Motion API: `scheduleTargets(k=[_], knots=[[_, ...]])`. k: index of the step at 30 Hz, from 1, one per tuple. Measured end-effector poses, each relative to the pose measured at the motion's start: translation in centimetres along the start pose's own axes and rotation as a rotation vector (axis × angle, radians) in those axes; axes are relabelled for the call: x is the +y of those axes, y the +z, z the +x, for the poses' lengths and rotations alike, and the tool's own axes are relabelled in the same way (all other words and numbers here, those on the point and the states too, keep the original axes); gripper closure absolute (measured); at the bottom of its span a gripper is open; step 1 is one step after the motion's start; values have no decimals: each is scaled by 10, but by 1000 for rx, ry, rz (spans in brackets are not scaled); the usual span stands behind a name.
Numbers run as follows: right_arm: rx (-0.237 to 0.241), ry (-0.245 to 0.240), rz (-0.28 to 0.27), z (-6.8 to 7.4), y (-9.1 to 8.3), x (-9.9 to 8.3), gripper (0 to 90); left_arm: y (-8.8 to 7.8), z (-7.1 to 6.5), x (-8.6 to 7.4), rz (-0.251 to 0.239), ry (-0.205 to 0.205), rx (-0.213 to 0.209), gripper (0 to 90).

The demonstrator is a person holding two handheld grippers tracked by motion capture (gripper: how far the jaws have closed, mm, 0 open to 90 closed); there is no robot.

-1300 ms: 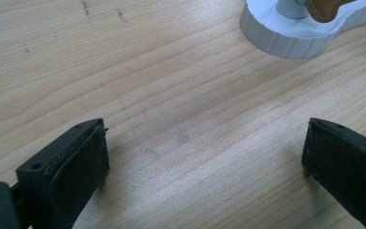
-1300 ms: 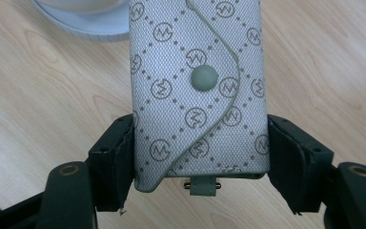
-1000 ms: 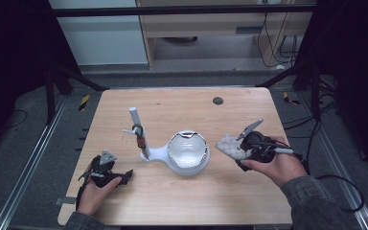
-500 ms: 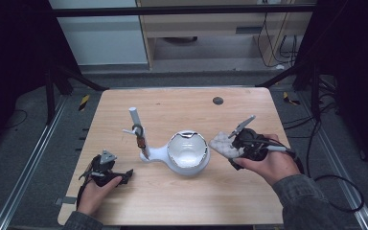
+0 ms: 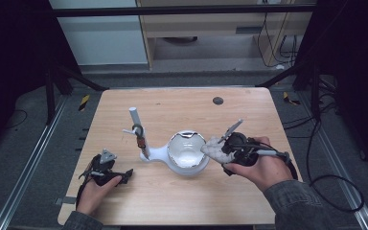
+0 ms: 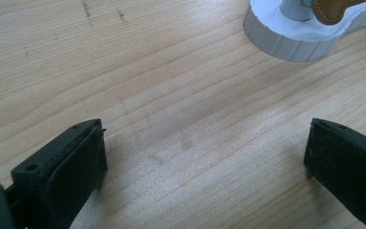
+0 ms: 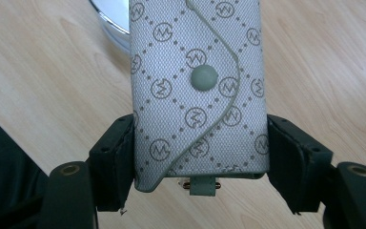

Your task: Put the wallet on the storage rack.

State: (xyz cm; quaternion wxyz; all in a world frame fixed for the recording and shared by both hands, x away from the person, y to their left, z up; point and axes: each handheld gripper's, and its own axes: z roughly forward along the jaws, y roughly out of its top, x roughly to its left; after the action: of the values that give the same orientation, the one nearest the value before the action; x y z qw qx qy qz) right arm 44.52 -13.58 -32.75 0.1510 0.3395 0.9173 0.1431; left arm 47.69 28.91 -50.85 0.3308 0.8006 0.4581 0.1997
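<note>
at the right of the pale wooden worktop [image 5: 172, 201], the right hand-held gripper [image 5: 226, 149] pinches one grey monogrammed fabric pouch with a snap button [image 7: 198, 90] by its long sides, jaws pressed on both. the pouch's long axis runs straight out from the jaws, its far end touching or just over the rim of the one shiny round bowl [image 5: 187, 151] of the white stand [image 5: 155, 152]. one upright post with a tan leather tag [image 5: 140, 136] rises from that stand. the left hand-held gripper [image 5: 106, 173] rests well apart, jaws spread and empty. the right hand is clearly nearer the bowl.
</note>
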Motion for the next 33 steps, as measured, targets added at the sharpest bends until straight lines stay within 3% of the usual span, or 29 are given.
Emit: scheduleTargets(k=[15, 33], knots=[[35, -120, 85, 26, 39, 57, 318, 1, 1, 1, 1, 4, -4, 0], [53, -124, 148, 27, 61, 79, 314, 1, 1, 1, 2, 4, -3, 0]])
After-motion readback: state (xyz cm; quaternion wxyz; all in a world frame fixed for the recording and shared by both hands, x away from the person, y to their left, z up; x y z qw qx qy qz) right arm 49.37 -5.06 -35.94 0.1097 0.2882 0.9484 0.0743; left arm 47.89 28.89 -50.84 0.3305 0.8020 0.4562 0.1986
